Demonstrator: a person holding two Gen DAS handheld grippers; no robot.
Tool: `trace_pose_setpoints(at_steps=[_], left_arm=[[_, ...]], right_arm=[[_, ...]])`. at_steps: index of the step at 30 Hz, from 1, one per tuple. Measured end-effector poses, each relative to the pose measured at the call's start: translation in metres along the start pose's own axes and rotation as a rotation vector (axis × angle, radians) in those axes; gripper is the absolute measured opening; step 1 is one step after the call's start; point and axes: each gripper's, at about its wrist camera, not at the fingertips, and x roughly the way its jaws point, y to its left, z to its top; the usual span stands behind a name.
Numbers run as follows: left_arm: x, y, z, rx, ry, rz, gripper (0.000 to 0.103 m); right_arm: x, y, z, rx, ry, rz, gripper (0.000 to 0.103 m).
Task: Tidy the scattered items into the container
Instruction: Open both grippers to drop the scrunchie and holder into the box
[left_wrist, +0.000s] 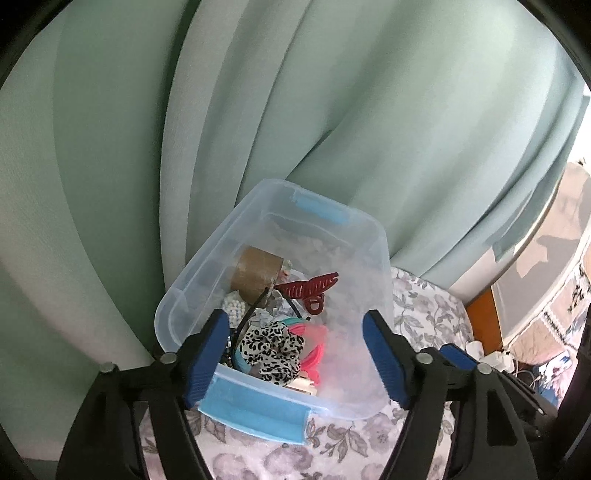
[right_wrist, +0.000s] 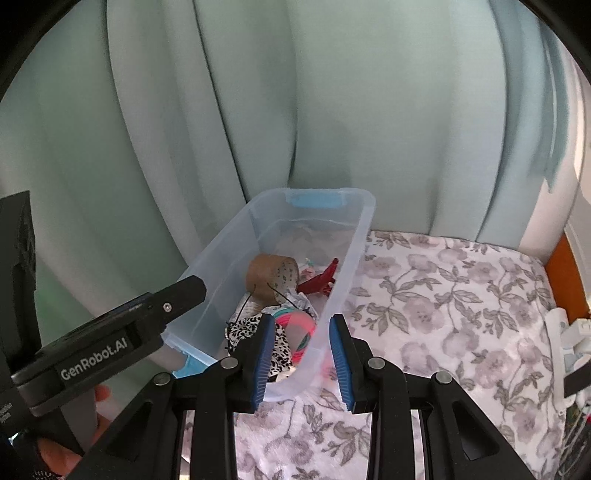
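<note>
A clear plastic container (left_wrist: 207, 258) with blue handles sits on a floral cloth. It holds a brown tape roll (left_wrist: 255, 275), a red hair claw (left_wrist: 310, 288), a leopard-print scrunchie (left_wrist: 271, 345), pink hair ties (left_wrist: 314, 341) and a pearl piece (left_wrist: 232, 308). My left gripper (left_wrist: 295, 332) is open and empty above the container's near end. My right gripper (right_wrist: 302, 341) is open, its fingers straddling the container's near right wall (right_wrist: 347, 280). The tape roll (right_wrist: 273, 277), claw (right_wrist: 321, 282) and scrunchie (right_wrist: 255, 328) also show in the right wrist view.
A pale green curtain (left_wrist: 295, 110) hangs right behind the container. The floral cloth (right_wrist: 443, 314) spreads to the right. An orange wooden edge (right_wrist: 565, 280) and white items (right_wrist: 569, 332) lie at the far right. The left gripper's body (right_wrist: 110, 339) is beside the container's left side.
</note>
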Motion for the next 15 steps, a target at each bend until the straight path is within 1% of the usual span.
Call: trace_pose_setpoints(at_steps=[2, 5, 8, 11, 13, 15], left_arm=[[-0.006, -0.007, 0.000, 0.017, -0.006, -0.001, 0.078], [-0.014, -0.019, -0.002, 0.049, -0.019, 0.008, 0.083], [-0.022, -0.030, -0.004, 0.072, -0.029, 0.015, 0.086], [-0.029, -0.042, -0.006, 0.086, -0.036, 0.016, 0.087], [-0.034, -0.048, -0.007, 0.087, -0.039, 0.004, 0.087], [-0.037, -0.055, -0.009, 0.093, -0.035, -0.006, 0.087]], right_arm=[[-0.008, -0.006, -0.001, 0.016, -0.008, -0.006, 0.035], [-0.019, -0.013, -0.002, 0.036, -0.020, -0.010, 0.039], [-0.031, -0.021, -0.003, 0.054, -0.038, -0.016, 0.044], [-0.044, -0.028, -0.005, 0.069, -0.059, -0.020, 0.053], [-0.053, -0.033, -0.007, 0.077, -0.073, -0.020, 0.058], [-0.062, -0.041, -0.009, 0.092, -0.087, -0.020, 0.059]])
